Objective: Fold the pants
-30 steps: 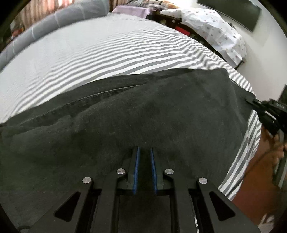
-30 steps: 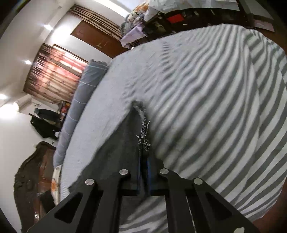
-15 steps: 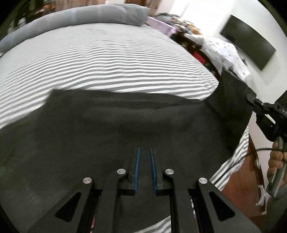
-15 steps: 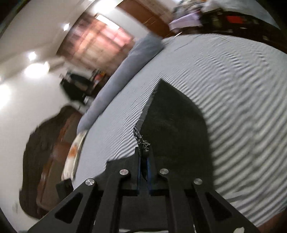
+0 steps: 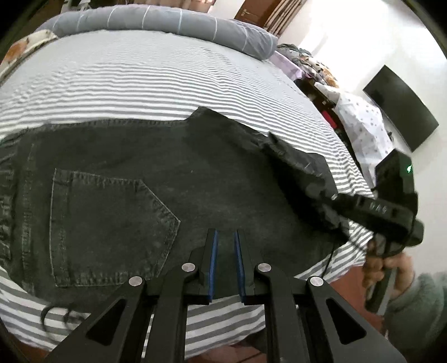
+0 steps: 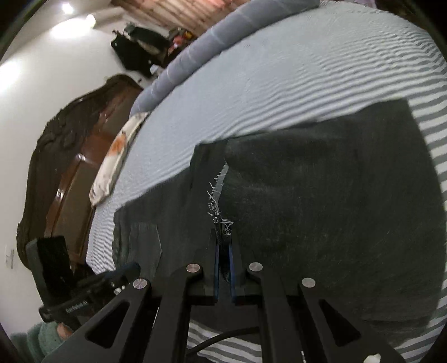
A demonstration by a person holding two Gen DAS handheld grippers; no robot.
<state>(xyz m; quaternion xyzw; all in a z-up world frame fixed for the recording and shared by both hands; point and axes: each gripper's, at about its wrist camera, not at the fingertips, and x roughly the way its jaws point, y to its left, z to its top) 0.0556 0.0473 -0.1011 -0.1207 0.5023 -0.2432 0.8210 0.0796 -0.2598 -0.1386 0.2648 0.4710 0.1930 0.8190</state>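
Dark grey denim pants (image 5: pixel 156 178) lie on a grey-and-white striped bed (image 5: pixel 139 78). A back pocket (image 5: pixel 111 231) faces up at the left. My left gripper (image 5: pixel 225 237) is shut on the pants' near edge. My right gripper (image 6: pixel 223 240) is shut on the frayed hem (image 6: pixel 216 201) of a leg folded over the pants (image 6: pixel 321 201). The right gripper also shows in the left wrist view (image 5: pixel 329 196), holding that folded leg at the right. The left gripper shows in the right wrist view (image 6: pixel 123 275) at lower left.
A grey bolster (image 5: pixel 167 22) lies along the far edge of the bed. A patterned pillow (image 6: pixel 117 156) and a dark wooden headboard (image 6: pixel 64 145) are at the head end. A wall TV (image 5: pixel 402 111) and cluttered furniture (image 5: pixel 360 123) stand beyond the bed's right side.
Both grippers have carried the leg over and down onto the upper part of the pants. The cloth now lies flatter, and the back pocket has come into view.
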